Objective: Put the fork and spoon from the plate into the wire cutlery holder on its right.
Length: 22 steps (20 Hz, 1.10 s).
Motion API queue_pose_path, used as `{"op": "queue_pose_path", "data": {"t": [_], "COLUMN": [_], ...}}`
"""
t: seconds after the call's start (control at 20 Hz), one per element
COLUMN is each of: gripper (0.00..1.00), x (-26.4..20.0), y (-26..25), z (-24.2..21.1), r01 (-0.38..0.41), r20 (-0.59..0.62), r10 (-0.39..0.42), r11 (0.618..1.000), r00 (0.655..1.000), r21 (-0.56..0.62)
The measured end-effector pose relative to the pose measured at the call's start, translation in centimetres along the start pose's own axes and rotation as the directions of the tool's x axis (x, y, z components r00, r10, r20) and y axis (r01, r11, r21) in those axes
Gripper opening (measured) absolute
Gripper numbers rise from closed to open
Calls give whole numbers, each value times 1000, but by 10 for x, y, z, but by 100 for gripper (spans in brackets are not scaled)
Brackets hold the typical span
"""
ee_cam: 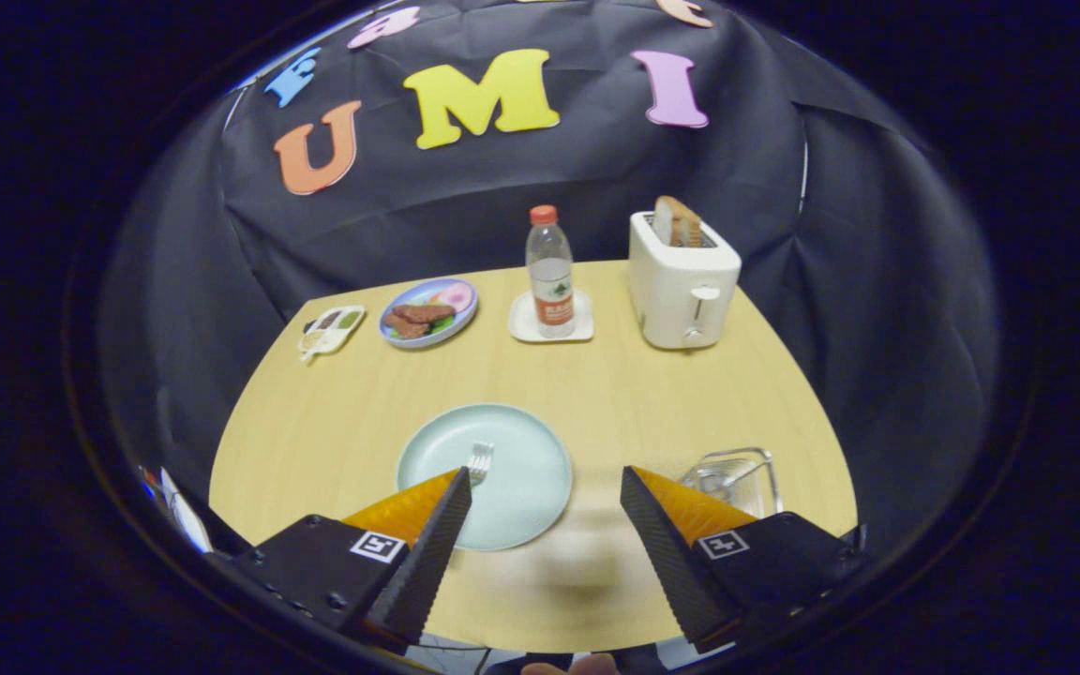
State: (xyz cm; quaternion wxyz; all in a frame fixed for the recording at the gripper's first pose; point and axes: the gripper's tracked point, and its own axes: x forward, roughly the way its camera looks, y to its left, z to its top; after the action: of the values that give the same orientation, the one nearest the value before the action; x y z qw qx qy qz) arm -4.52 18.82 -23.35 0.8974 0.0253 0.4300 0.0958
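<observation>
Single fisheye view, mounted on the hand-held gripper (545, 487), looking forward along its two spread fingers and down at a slant over the tabletop (334, 412). Camera sits above the near edge, close to the plate (521, 469) just ahead of the fingers; toaster (681, 281) and booth wall lie well beyond

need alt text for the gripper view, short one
Open gripper over a wooden table, its fingers either side of a pale green plate holding a fork; a wire cutlery holder sits right of the plate. Beyond: bottle, toaster, food plate.
</observation>
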Motion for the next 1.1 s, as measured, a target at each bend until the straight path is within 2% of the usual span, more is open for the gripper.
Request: {"op": "queue_pose_path", "data": {"t": [0.35, 0.45, 0.5, 0.55, 0.85, 0.9, 1.1], "gripper": [97, 90, 79, 76, 76, 60, 26], "x": [68, 83, 88, 94, 117, 116, 118], "y": [62, 70, 73, 76, 76, 78, 69], "z": [-66, -77, -80, -83, -90, -91, -94], "r01": [5, 6, 6, 8, 28, 32, 73], "r20": [-117, -148, -161, -171, -201, -207, -227], "r10": [-8, -9, -9, -10, -23, -27, -66], "r11": [1000, 1000, 1000, 1000, 999, 999, 997], "r00": [993, 989, 987, 985, 979, 978, 972], "r21": [-25, -24, -18, -13, 23, 22, 19]}}
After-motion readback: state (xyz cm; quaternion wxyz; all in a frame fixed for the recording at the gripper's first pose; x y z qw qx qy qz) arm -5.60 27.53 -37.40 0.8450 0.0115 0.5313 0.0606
